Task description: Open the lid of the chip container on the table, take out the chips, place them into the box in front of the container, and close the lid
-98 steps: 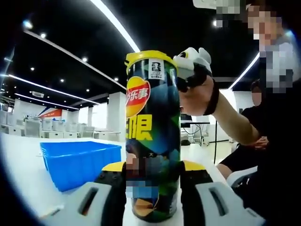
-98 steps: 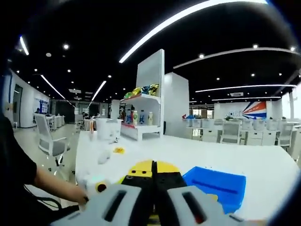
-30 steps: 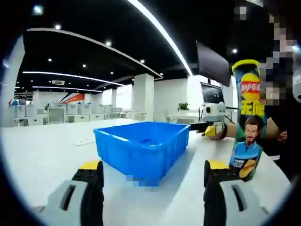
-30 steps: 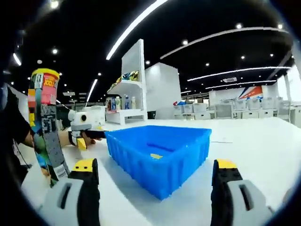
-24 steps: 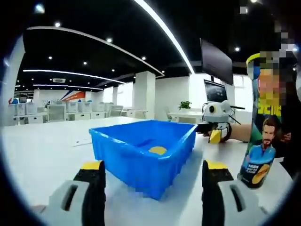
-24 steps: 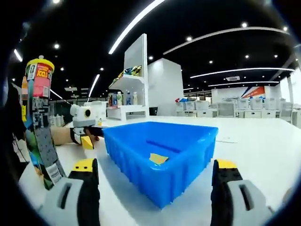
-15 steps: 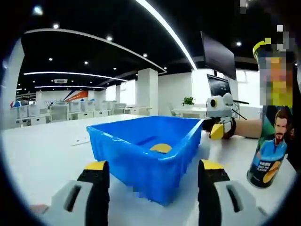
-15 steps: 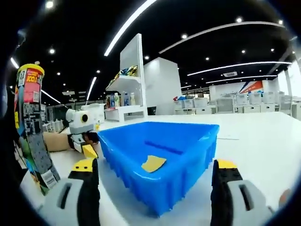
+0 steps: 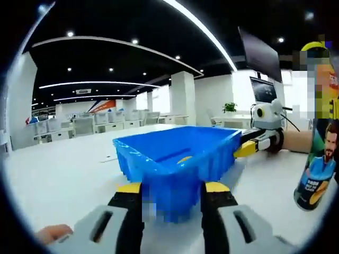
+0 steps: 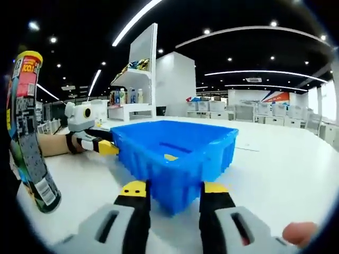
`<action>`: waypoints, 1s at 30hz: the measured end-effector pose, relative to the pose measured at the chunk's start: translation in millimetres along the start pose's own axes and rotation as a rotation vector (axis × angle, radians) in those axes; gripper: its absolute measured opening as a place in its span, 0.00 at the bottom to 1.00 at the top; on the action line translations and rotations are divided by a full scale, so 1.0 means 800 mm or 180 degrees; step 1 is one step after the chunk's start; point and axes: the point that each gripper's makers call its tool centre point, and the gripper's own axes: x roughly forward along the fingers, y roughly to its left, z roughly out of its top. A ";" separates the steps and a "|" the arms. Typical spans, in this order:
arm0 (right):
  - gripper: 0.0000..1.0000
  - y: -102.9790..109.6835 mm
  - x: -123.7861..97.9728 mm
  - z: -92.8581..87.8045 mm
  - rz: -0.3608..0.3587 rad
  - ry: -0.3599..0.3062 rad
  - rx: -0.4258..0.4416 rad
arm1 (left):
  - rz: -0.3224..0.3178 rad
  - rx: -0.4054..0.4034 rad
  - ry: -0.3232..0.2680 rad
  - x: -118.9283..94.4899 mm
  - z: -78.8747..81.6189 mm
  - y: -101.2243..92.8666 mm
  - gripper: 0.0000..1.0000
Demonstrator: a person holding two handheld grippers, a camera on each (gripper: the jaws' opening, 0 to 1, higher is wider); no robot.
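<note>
Shelving point(image 10: 135, 103) beyond blue box point(image 10: 175, 153); chip container point(image 10: 26, 132) stands beside it.

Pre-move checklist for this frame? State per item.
1. Chip in blue box: ok. One yellow chip lies inside.
2. Lid on chip can: ok, the yellow lid sits on top. Whether it is fully seated: cannot tell.
3. Can standing on the table: ok, beside the box and touched by neither gripper.
4. Left gripper empty: ok, jaws apart with nothing between them.
5. Right gripper empty: ok, jaws apart with nothing between them.
6. Chips left inside the can: cannot tell, the can is opaque.
</note>
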 end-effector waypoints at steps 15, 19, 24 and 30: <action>0.27 0.001 -0.014 0.030 -0.0101 -0.0207 -0.0075 | 0.0113 0.0057 -0.0348 -0.012 0.045 -0.002 0.40; 0.27 -0.007 -0.007 0.036 -0.0119 -0.0190 -0.0052 | 0.0121 0.0031 -0.0341 -0.003 0.048 0.007 0.41; 0.27 -0.016 0.008 0.054 -0.0161 -0.0224 -0.0201 | 0.0165 0.0112 -0.0408 0.008 0.064 0.023 0.41; 0.28 -0.037 0.037 0.050 -0.0184 -0.0171 -0.0309 | 0.0207 0.0208 -0.0379 0.033 0.056 0.048 0.42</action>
